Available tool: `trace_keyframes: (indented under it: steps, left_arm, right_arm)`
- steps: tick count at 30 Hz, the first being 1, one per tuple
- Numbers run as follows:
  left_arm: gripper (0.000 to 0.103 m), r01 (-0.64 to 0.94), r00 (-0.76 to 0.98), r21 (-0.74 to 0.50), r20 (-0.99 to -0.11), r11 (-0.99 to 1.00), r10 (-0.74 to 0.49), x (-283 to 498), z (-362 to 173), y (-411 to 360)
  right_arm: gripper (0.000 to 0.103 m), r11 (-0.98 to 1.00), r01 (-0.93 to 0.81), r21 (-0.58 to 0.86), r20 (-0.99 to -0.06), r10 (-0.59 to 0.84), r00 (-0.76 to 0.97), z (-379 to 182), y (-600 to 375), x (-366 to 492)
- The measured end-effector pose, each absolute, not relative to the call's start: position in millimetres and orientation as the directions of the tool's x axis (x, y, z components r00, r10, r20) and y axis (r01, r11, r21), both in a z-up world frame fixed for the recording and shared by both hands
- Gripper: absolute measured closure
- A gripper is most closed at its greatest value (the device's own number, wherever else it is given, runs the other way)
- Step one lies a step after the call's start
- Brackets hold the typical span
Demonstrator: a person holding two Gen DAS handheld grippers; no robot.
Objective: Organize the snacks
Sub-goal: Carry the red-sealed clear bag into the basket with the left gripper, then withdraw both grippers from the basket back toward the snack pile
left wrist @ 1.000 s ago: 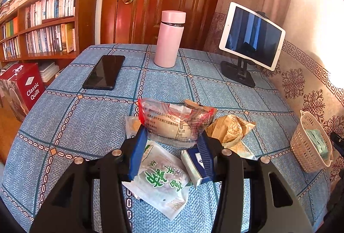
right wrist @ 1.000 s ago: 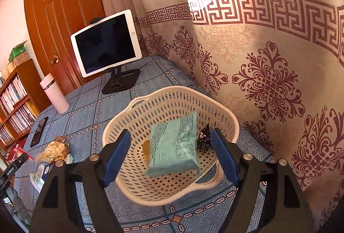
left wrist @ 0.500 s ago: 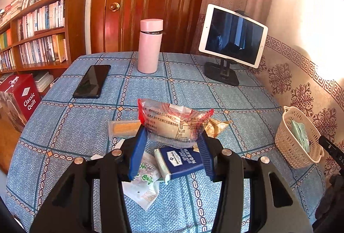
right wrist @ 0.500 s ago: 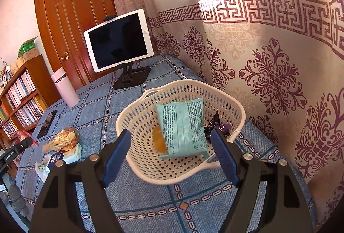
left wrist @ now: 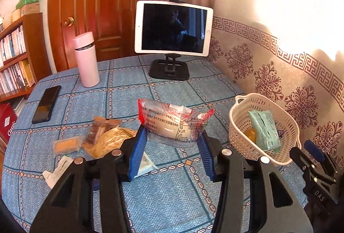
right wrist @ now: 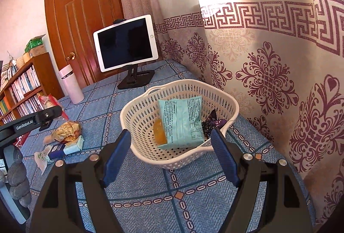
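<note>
Left wrist view: a clear red-edged snack packet (left wrist: 175,123) is clamped between the blue pads of the left gripper (left wrist: 172,147), held above the blue tablecloth (left wrist: 172,200); the white basket (left wrist: 236,125) stands to the right. Right wrist view: the right gripper (right wrist: 172,151) is held wide apart, gripping nothing, just near of the basket (right wrist: 139,117), where a teal packet (right wrist: 182,123) lies.

This is a room in a home, a living room or study. A table (left wrist: 163,200) under a blue patterned cloth is the centre of it. Behind the table stands a panelled wooden door (left wrist: 103,5) with a brass knob. Left of the table, a wooden bookshelf (left wrist: 15,54) is packed with books. Right of it hangs a cream curtain (right wrist: 268,74) with maroon ornaments. On the table sit a tablet on a stand (left wrist: 173,28), a pink flask (left wrist: 86,60) and a phone (left wrist: 46,104).
</note>
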State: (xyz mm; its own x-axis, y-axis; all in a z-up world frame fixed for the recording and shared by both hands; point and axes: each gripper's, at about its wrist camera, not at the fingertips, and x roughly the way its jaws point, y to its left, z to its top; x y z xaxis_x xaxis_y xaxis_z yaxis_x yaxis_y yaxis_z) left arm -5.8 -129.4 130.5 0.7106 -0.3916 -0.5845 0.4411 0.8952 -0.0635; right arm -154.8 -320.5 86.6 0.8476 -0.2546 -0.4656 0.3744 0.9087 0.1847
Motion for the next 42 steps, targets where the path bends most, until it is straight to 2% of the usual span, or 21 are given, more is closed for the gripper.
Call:
trace_keyframes:
  steps: [7, 16, 18, 19, 20, 22, 27, 29, 33, 42]
  left_arm:
    - [0.055, 0.540, 0.644, -0.078, -0.603, 0.838, -0.471, -9, 132, -189]
    - [0.055, 0.627, 0.573, -0.065, -0.637, 0.776, -0.516, -13, 121, -244]
    - [0.050, 0.637, 0.556, -0.071, -0.648, 0.768, -0.521, -12, 117, -250]
    - [0.042, 0.641, 0.544, -0.079, -0.656, 0.764, -0.524, -11, 115, -253]
    - [0.027, 0.640, 0.536, -0.086, -0.662, 0.763, -0.524, -10, 112, -254]
    - [0.012, 0.628, 0.539, -0.103, -0.657, 0.771, -0.527, -9, 109, -252]
    - [0.012, 0.595, 0.558, -0.105, -0.659, 0.797, -0.504, -4, 106, -242]
    - [0.007, 0.583, 0.573, -0.097, -0.655, 0.806, -0.493, -3, 107, -236]
    - [0.003, 0.548, 0.600, -0.096, -0.647, 0.831, -0.470, 1, 109, -224]
    - [0.003, 0.474, 0.653, -0.067, -0.641, 0.878, -0.402, 4, 111, -197]
  right_arm:
    - [0.027, 0.898, 0.377, 0.227, -0.469, -0.238, 0.850, 81, -332, -166]
    - [0.027, 0.885, 0.390, 0.254, -0.478, -0.235, 0.846, 76, -347, -170]
    - [0.027, 0.884, 0.389, 0.259, -0.483, -0.231, 0.845, 74, -349, -170]
    - [0.027, 0.884, 0.388, 0.262, -0.486, -0.226, 0.844, 73, -349, -169]
    - [0.027, 0.883, 0.387, 0.264, -0.489, -0.223, 0.843, 72, -350, -168]
    - [0.026, 0.884, 0.388, 0.263, -0.494, -0.222, 0.841, 71, -349, -167]
    - [0.026, 0.881, 0.388, 0.269, -0.497, -0.218, 0.840, 71, -349, -165]
    - [0.025, 0.882, 0.386, 0.270, -0.498, -0.216, 0.840, 71, -348, -164]
    - [0.024, 0.888, 0.376, 0.266, -0.498, -0.207, 0.842, 73, -342, -162]
    - [0.019, 0.904, 0.339, 0.259, -0.498, -0.176, 0.849, 78, -327, -158]
